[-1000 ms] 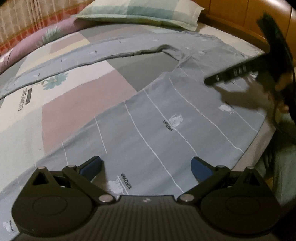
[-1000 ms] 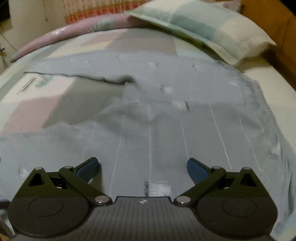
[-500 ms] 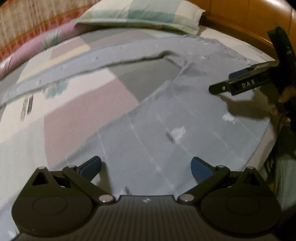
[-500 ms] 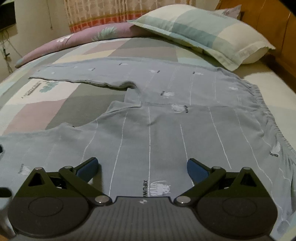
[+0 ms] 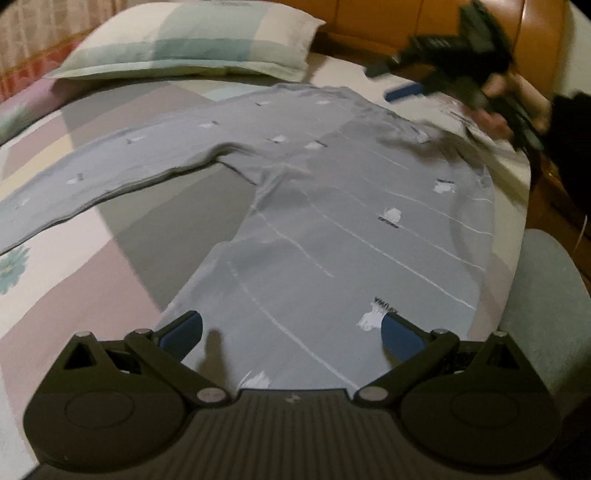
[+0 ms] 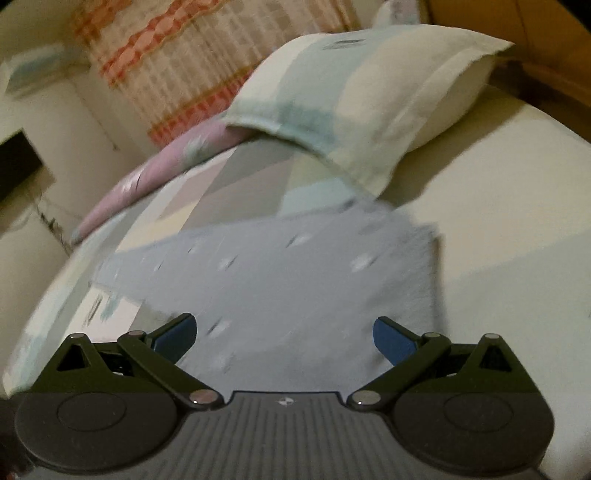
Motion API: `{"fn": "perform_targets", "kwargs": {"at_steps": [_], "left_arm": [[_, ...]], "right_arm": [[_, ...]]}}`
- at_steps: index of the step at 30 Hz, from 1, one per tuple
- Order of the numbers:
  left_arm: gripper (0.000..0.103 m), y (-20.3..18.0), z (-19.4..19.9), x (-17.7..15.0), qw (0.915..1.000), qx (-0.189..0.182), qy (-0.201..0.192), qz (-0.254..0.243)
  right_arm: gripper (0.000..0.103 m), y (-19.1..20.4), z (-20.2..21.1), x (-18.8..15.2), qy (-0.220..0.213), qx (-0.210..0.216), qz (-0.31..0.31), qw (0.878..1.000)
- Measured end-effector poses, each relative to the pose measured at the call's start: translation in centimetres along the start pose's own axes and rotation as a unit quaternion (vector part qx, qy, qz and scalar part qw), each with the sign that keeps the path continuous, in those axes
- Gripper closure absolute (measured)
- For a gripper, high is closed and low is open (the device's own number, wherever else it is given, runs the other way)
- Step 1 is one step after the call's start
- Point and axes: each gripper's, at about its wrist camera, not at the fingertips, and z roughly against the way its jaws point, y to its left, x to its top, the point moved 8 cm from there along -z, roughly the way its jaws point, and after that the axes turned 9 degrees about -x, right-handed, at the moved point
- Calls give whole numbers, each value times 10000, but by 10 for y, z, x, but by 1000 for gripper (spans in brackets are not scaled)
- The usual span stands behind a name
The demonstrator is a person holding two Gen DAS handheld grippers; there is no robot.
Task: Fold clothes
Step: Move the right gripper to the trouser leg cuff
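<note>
Grey pyjama trousers (image 5: pixel 332 221) with thin white lines and small prints lie flat on the bed, one leg stretching left and the other running toward me. My left gripper (image 5: pixel 291 328) hovers open over the near leg with nothing between its blue pads. In the left wrist view my right gripper (image 5: pixel 388 79) is a blurred shape at the far right, held by a hand above the trousers' far corner, jaws apart. The right wrist view is blurred: the right gripper (image 6: pixel 284 332) is open over the grey cloth (image 6: pixel 295 280), its corner close to the pillow.
A checked pillow (image 5: pixel 192 40) lies at the head of the bed against a wooden headboard (image 5: pixel 388 18). The patchwork bedsheet (image 5: pixel 92 280) spreads to the left. A grey rounded shape (image 5: pixel 539 295) stands off the bed's right edge. A curtain (image 6: pixel 184 55) hangs behind.
The right gripper has swung away toward the far corner of the trousers by the pillow, tilting its view. The left view has shifted right along the near leg. Both stay open.
</note>
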Motion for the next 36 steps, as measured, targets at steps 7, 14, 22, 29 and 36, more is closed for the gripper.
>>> {"fn": "perform_targets", "kwargs": {"at_steps": [7,14,22,29,36], "left_arm": [[1,3,-20,9,9989,-406,88,196],[1,6,-27,18,9982,-552,40,241],[1,4,-29,19,9987,-483,18,176],[1,5,-31,19,9988,-465,-28,177],[1,5,-32,19,9989,-462,-41,117]], "right_arm": [[0,-77,-52,59,-51,263,-754,9968],[0,-93,-96,77,222,1019,-1077,9887],[0,-75,-89,60,1141,1396,-553,9821],[0,-71,-90,60,1028,1568,-733,9795],[0,-54,-102,66,1118,1567,-577,9796]]}}
